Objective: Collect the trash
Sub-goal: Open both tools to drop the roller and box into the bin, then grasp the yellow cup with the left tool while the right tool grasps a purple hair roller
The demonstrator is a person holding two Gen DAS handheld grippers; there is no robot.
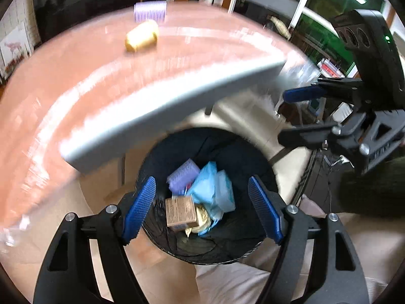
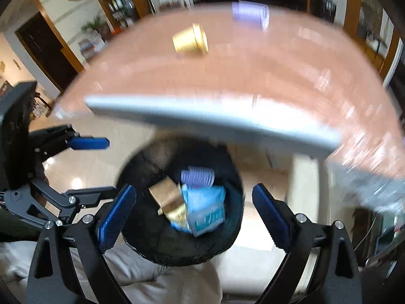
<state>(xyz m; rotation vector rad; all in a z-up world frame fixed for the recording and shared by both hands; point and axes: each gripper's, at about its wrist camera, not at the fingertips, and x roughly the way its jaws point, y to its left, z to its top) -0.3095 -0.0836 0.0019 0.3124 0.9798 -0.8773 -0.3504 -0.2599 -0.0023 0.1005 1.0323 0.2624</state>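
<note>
**Both hand-held grippers empty above the bin, two items left on the bench**

The left hand-held gripper (image 1: 202, 207) and the right hand-held gripper (image 2: 193, 214) both hang over the black bin (image 1: 162, 238), each with its jaws spread apart and nothing between them.

The risk now lies in the next pickup. The gold cup (image 2: 191, 41) lies on its side on the pink bench (image 1: 63, 96) and would likely roll away from a careless approach. The purple roller (image 2: 250, 14) sits near the far edge and could be nudged off. With both grippers close together, they could also knock each other.

Inside the bin lie a purple roller (image 1: 182, 177), a blue packet (image 1: 212, 190), a brown carton (image 1: 180, 214) and some yellowish scrap underneath.
</note>
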